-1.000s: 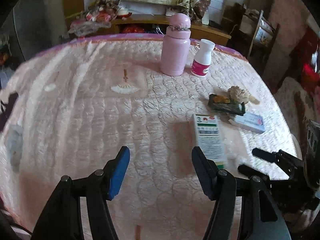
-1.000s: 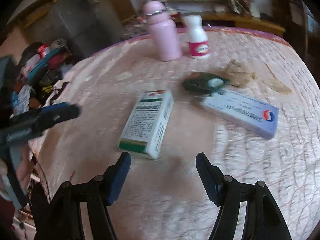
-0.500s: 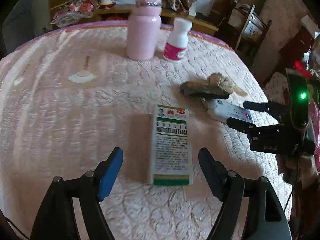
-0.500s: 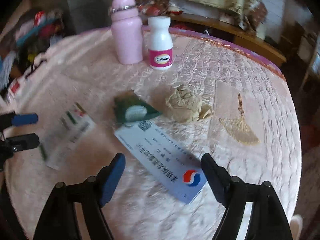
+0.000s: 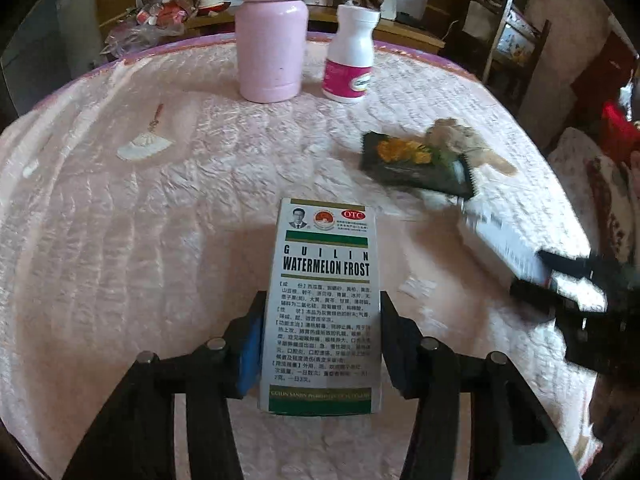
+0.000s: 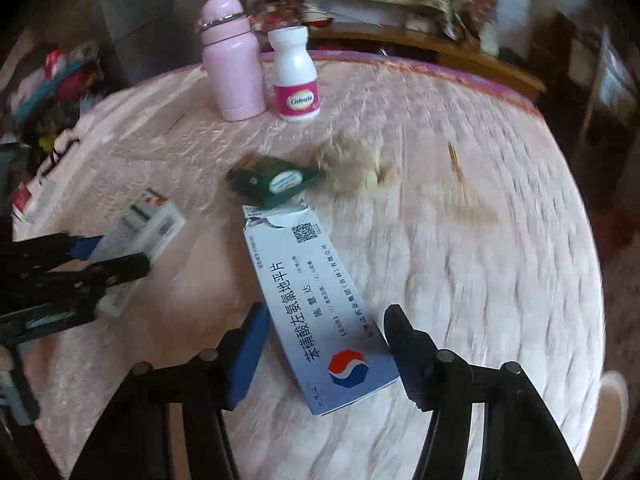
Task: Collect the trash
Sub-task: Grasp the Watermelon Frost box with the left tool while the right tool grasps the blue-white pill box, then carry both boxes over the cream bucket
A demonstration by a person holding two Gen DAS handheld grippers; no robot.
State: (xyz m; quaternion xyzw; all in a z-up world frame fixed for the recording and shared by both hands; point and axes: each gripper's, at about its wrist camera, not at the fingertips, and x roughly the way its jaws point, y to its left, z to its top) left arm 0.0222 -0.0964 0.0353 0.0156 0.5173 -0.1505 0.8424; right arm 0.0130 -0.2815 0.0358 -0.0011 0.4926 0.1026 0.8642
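Left claw (image 5: 320, 344): pitched steeply down over the table (image 5: 140, 240), its jaws closing around the near half of the Watermelon Frost box (image 5: 324, 280); both pads lie against the box's long sides.
Right claw (image 6: 324, 344): also tilted steeply down, jaws closing, straddling the near end of the blue-and-white medicine box (image 6: 316, 304); the left pad sits just beside the box's edge, the right pad near its corner, and a firm grip cannot be told.
Watermelon Frost box: flat on the quilted pink cloth, long axis running away from the left claw.
Blue-and-white medicine box: flat, angled, torn open at its far end, which lies just beside the green wrapper (image 6: 276, 180).
Other trash: a crumpled tissue (image 6: 352, 164) touching the far side of the green wrapper.
Far edge of the table: a pink flask (image 5: 272, 40) and a white pill bottle (image 5: 352, 56) upright, side by side.
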